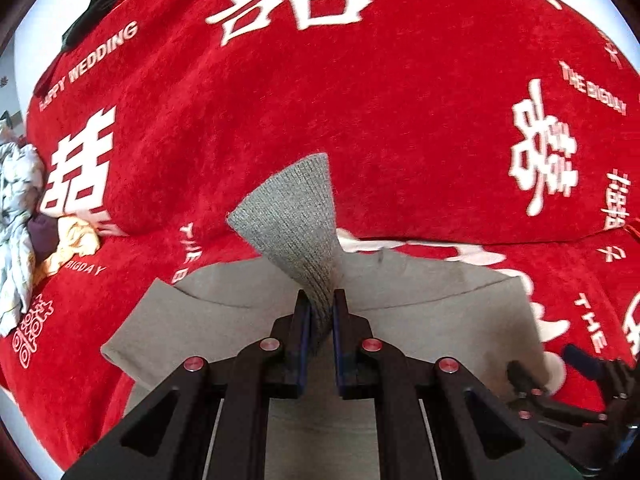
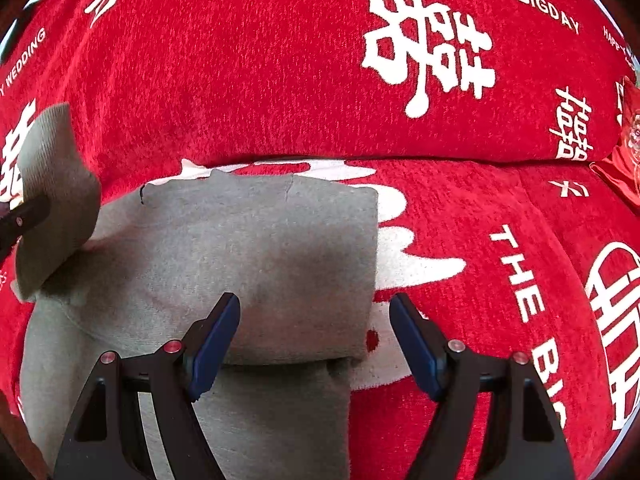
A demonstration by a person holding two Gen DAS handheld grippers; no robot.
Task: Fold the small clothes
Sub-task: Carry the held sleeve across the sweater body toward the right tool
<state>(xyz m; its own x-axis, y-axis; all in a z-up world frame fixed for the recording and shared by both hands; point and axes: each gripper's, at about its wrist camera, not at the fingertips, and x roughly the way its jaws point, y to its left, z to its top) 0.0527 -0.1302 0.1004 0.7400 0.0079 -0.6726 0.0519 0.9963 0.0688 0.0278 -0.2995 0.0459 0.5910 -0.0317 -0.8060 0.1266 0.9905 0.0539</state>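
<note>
Our left hand-held gripper (image 1: 321, 312) is clamped on the ribbed cuff (image 1: 294, 216) of the grey sweater (image 2: 256, 248), sleeve lifted. Right hand-held gripper (image 2: 314, 340) hangs wide open, empty, over the sweater's folded edge on the red blanket (image 2: 280, 92).

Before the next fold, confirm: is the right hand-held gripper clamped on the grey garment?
No: the right hand-held gripper stands open above the grey garment, its blue pads apart and gripping nothing.

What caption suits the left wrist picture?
Left gripper pinching a grey knit sleeve cuff, lifted above the sweater on a red wedding blanket.
</note>
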